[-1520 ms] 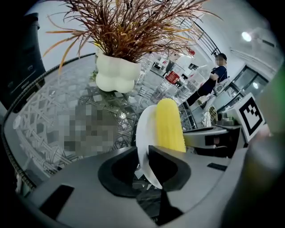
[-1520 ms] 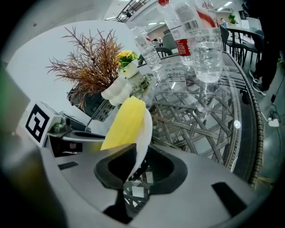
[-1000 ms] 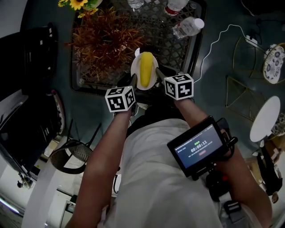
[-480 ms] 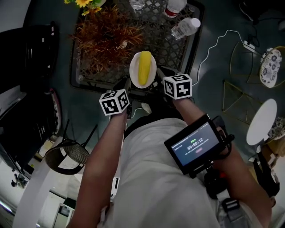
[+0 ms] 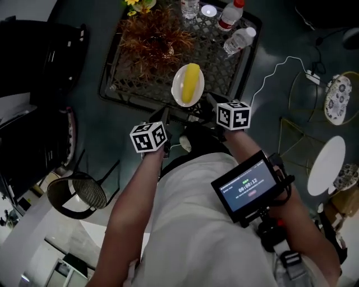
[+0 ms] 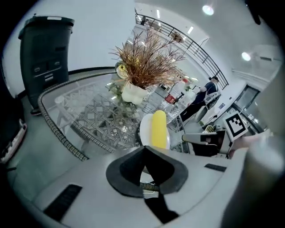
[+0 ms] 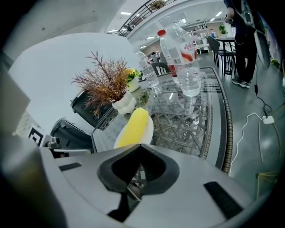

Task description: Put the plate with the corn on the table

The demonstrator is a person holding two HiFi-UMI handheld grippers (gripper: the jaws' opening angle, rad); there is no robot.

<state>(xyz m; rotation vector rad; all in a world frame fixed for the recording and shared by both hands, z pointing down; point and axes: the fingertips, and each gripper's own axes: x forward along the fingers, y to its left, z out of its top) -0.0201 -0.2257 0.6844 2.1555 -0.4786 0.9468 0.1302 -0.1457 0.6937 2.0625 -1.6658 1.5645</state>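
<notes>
Counter near edge: plate with corn appears seated.
My left gripper and right gripper jaws are clenched, empty; next, I retreat straight, clear of the rim.

Timer "00:00:12" on chest-mounted screen; other txt illegible.

Back of bench was pretty crowded. Dried plant hogged far-left part, twigs spread wide, tips close to plate with corn. Far edge lined up with glass, upright bottle, and lying bottle at far-right corner. Plate sat mid near edge, blocked straight-in path. Free lattice: patch right of plate, up to lying bottle, plus thin strip along near-left edge below plant. Near-side approach was open on both flanks of plate. White cable snaked over floor right of bench.
</notes>
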